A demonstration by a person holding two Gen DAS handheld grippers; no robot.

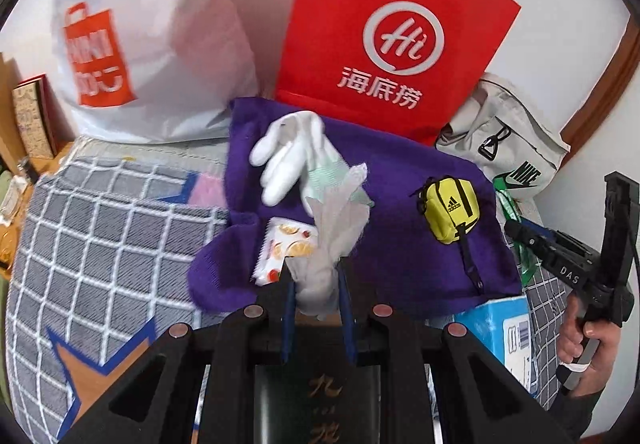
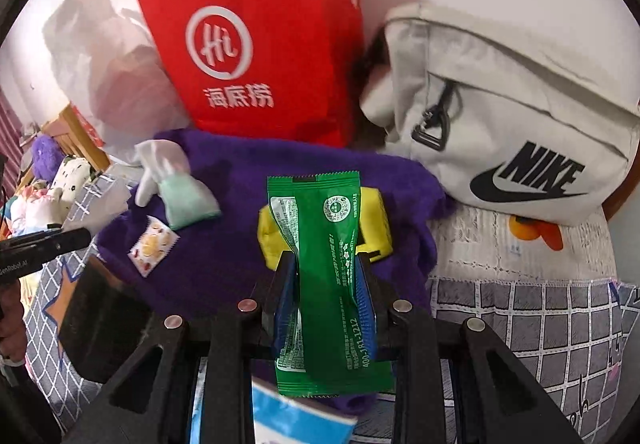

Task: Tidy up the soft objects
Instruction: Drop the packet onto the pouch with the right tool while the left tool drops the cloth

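Note:
A purple cloth (image 1: 400, 212) lies spread on the bed; it also shows in the right wrist view (image 2: 224, 244). On it lie a white glove (image 1: 288, 156), a small orange-print sachet (image 1: 286, 248) and a yellow mini backpack (image 1: 450, 210). My left gripper (image 1: 314, 276) is shut on a crumpled white tissue (image 1: 340, 220) above the cloth. My right gripper (image 2: 326, 264) is shut on a green packet (image 2: 324, 272), held upright over the yellow mini backpack (image 2: 378, 220). The glove (image 2: 172, 180) and sachet (image 2: 152, 246) lie to its left.
A red paper bag (image 1: 396, 32) and a white plastic bag (image 1: 132, 44) stand against the wall behind the cloth. A beige Nike bag (image 2: 508, 116) lies right. A grey checked blanket (image 1: 100, 236) covers the bed. A blue box (image 1: 500, 320) sits near the cloth's front edge.

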